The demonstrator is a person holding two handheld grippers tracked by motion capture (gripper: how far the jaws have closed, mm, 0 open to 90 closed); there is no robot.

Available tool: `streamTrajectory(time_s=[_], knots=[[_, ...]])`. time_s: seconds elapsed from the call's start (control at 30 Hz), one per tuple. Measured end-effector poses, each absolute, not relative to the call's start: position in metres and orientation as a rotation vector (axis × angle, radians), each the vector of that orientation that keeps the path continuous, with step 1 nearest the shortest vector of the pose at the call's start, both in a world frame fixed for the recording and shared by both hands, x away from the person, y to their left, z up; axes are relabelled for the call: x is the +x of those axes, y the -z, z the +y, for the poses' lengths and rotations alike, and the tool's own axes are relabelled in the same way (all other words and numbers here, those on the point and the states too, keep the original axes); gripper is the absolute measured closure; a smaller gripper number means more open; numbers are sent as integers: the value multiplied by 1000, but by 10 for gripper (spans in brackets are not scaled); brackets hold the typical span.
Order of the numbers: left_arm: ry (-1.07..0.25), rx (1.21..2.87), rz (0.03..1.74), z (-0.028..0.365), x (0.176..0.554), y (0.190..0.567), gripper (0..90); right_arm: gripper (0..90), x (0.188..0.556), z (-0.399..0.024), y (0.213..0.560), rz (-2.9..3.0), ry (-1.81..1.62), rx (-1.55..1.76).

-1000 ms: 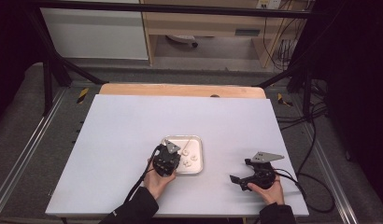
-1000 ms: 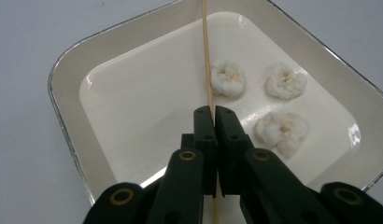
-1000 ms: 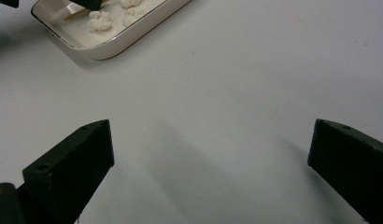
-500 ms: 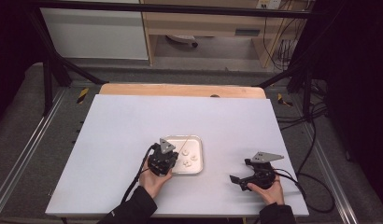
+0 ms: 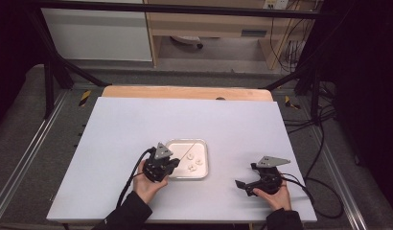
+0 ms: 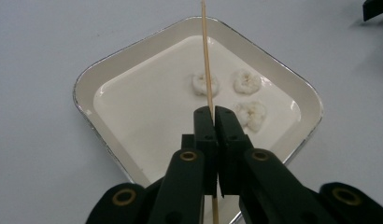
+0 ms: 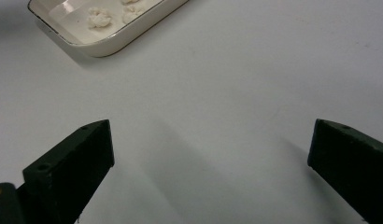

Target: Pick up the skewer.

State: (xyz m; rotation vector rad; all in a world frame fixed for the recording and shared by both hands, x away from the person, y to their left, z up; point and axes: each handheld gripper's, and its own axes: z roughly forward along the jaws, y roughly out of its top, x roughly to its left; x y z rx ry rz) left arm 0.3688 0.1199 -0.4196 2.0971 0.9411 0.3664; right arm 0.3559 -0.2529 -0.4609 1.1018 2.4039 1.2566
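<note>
My left gripper [image 6: 211,112] is shut on a thin wooden skewer [image 6: 206,56], which points forward over a white tray [image 6: 80,93]. Three small white lumps of food [image 6: 248,81] lie in the tray's far half, and the skewer's shaft crosses above one of them. In the high view the left gripper [image 5: 173,165] hovers at the left edge of the tray [image 5: 187,141], and the skewer [image 5: 186,152] slants across it. My right gripper [image 5: 246,175] rests near the table's front right, open. Its jaws stand wide apart [image 7: 210,140] with bare table between them.
The tray [image 7: 115,44] with the white lumps [image 7: 100,18] lies to the upper left in the right gripper view. The pale table [image 5: 137,124] stretches away behind the tray. A wooden strip [image 5: 185,92] borders its far edge, and cables trail off the right side.
My left gripper has drawn left, off the middle of the tray to its left edge, and risen slightly, still shut on the skewer. The right gripper has stayed where it was.
</note>
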Motion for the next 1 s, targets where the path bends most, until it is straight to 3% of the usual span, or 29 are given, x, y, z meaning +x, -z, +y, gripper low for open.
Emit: streamTrajectory(time_s=[0.5, 1.0], knots=[[-259, 2146, 804, 131, 356, 418, 882, 12, 351, -235, 454, 2427, -1171, 976], [-198, 2241, 687, 116, 352, 416, 882, 35, 344, -220, 443, 2447, -1073, 821]])
